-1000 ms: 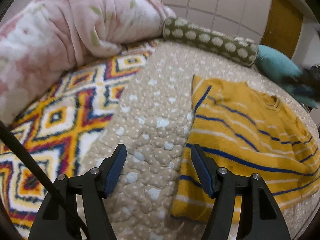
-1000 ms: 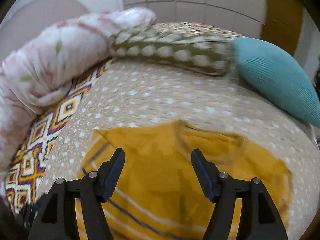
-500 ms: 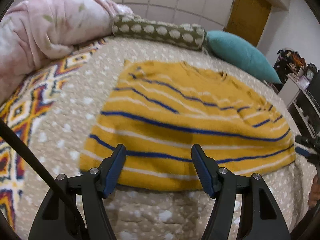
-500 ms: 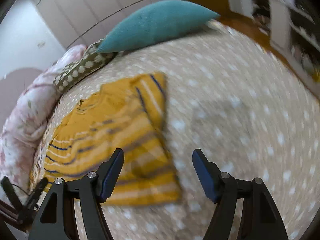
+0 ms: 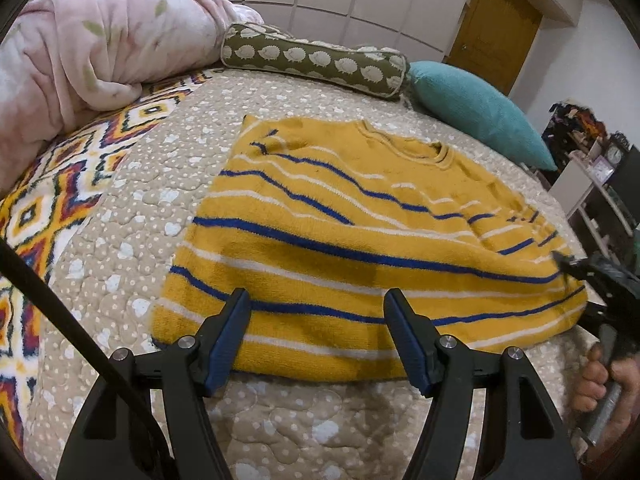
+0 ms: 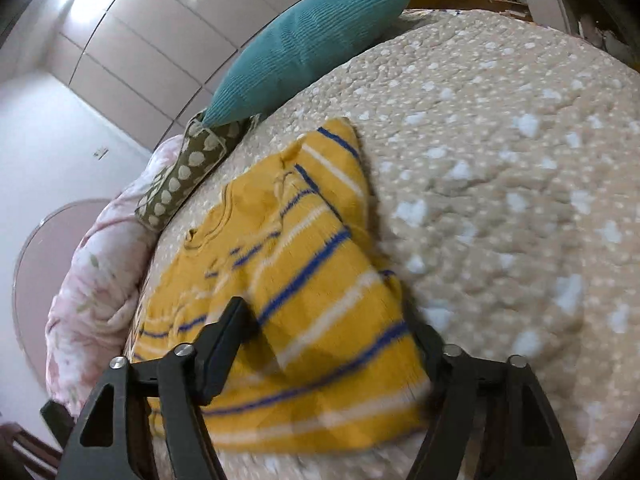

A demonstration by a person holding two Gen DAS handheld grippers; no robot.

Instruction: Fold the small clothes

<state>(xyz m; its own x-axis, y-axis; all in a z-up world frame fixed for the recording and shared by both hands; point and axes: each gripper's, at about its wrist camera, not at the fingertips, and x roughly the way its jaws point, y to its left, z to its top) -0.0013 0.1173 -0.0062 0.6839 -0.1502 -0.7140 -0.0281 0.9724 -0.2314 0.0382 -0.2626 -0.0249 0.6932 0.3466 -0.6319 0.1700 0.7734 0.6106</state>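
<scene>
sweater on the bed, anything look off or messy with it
Nothing stands out. The yellow striped sweater lies flat on the quilt with its sleeves folded in, both grippers open near its hem.

The sweater (image 5: 360, 236) is mustard yellow, crossed by thin royal-blue and white stripes. It lies on a beige quilt (image 5: 152, 184) scattered with small white dots and larger white heart-like patches. To one side the quilt meets a blanket (image 5: 44, 200) in a bold diamond pattern of orange, yellow, red, navy and white. The rolled comforter (image 5: 92, 40) is pale pink with faint green leaf marks. The long bolster (image 5: 316, 58) is olive green, printed with cream sheep shapes. The cushion (image 5: 476, 112) beside it is plain teal with a ribbed weave. The left claw (image 5: 318, 336) has a black frame and blue pads (image 5: 226, 344); the right claw (image 6: 332, 356) is black. The door (image 5: 496, 24) is ochre brown, the wall panels off-white.
</scene>
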